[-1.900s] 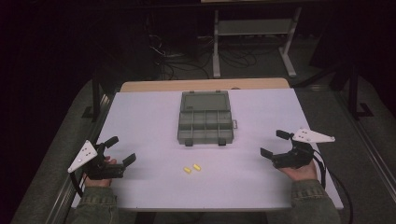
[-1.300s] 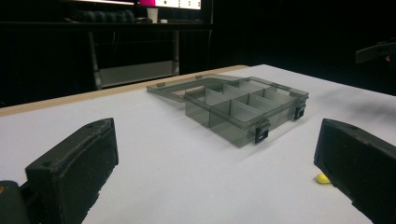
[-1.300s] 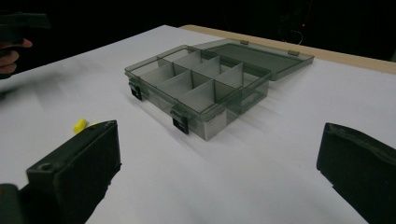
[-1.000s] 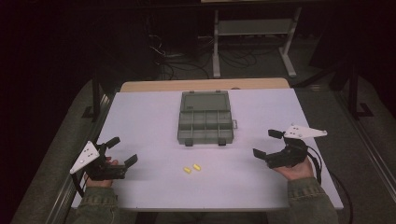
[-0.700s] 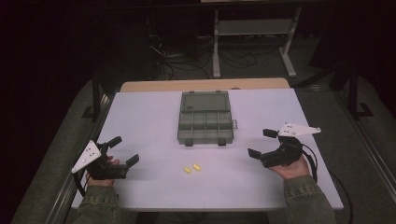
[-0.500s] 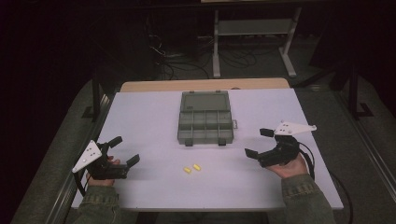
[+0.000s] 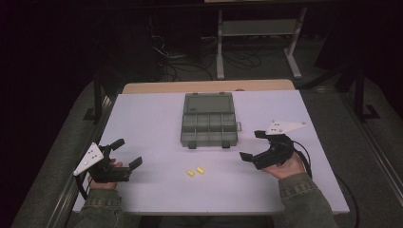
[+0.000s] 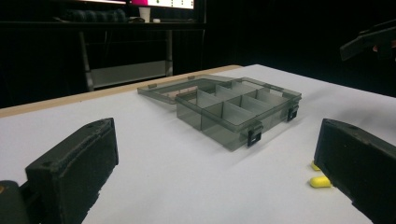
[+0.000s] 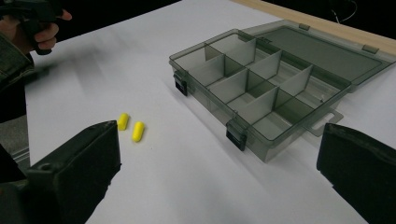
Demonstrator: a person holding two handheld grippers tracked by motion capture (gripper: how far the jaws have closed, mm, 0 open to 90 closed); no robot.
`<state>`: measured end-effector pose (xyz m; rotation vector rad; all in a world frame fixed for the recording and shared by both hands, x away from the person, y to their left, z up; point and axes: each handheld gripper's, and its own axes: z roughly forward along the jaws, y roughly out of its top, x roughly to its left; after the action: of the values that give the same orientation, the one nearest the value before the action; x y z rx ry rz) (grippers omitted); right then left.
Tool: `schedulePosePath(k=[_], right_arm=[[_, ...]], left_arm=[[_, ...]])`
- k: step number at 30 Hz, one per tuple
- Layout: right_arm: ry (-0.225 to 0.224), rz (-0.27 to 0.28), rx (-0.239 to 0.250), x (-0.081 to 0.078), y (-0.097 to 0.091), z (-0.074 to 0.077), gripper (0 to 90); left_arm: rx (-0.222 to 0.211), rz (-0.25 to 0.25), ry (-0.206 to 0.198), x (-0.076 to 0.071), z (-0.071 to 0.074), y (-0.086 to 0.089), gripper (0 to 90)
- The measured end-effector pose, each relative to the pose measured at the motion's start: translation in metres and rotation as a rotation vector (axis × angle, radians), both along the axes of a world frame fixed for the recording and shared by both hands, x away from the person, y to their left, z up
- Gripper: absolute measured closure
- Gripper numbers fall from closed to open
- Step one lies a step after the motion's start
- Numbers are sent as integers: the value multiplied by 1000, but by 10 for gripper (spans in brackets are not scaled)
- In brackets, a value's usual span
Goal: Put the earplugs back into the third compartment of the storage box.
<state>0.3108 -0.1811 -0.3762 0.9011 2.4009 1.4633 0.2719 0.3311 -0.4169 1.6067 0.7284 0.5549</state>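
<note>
Two yellow earplugs [image 9: 131, 127] ahead of our right tongs [image 7: 256, 146], spread empty like our left tongs [image 7: 127, 153]: light, soft, likely squashy; we pinch one mid-body.

Table top [image 7: 157, 118]: pale lavender-white, plain, with a tan wooden far edge. Compartment box [image 7: 209, 121]: smoky grey, see-through, black latches. Two earplugs [image 7: 195, 171]: bright yellow. Both grippers [image 7: 124, 154] [image 7: 253, 145]: black, each with a light grey plate. Sleeves [image 7: 304, 199]: olive green.
</note>
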Motion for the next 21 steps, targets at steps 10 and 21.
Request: schedulePosePath(k=[10,21], right_arm=[[23,45,-33,4,22,3,0],[44,116,-100,12,54,4,0]], left_arm=[[-4,-6,1,1,0,-1,0],[-11,-12,8,1,-1,-1,0]])
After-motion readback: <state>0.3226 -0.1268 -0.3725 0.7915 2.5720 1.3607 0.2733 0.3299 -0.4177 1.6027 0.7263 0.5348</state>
